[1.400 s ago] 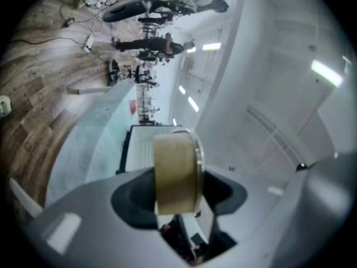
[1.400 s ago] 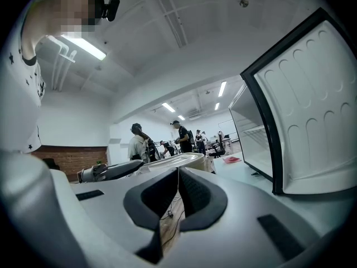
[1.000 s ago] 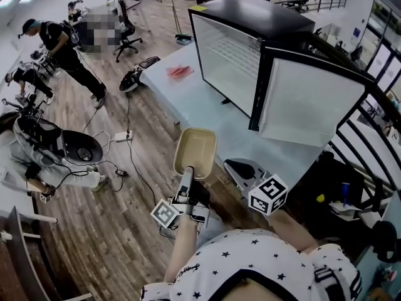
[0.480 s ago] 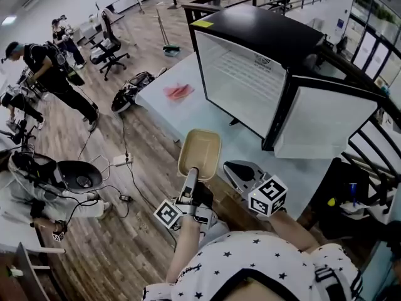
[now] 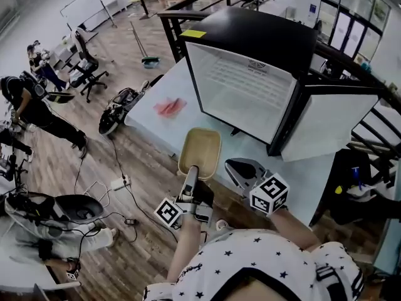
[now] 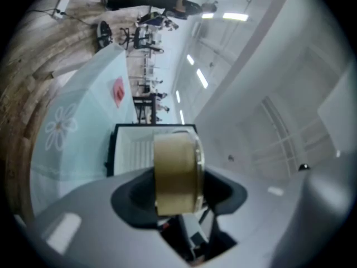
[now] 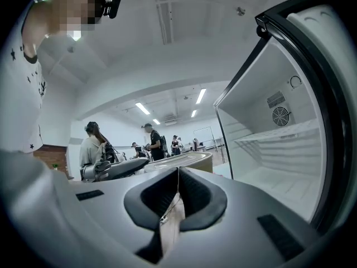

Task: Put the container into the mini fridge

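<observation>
container [image 5: 200, 150], empty, held by left gripper [image 5: 192, 170] before open mini fridge [image 5: 263, 33].

The container [image 5: 200, 152] is a shallow tan tray with rounded corners and an open, empty top facing up. It is gripped at its near end between the jaws of the left gripper [image 5: 192, 173] and held roughly level over the near edge of the pale blue surface [image 5: 213, 118]. Just beyond it, the mini fridge [image 5: 263, 33] stands on that surface. It has a black case and a white interior with a wire shelf, and its door [image 5: 326, 125] is swung wide open to the right.
</observation>
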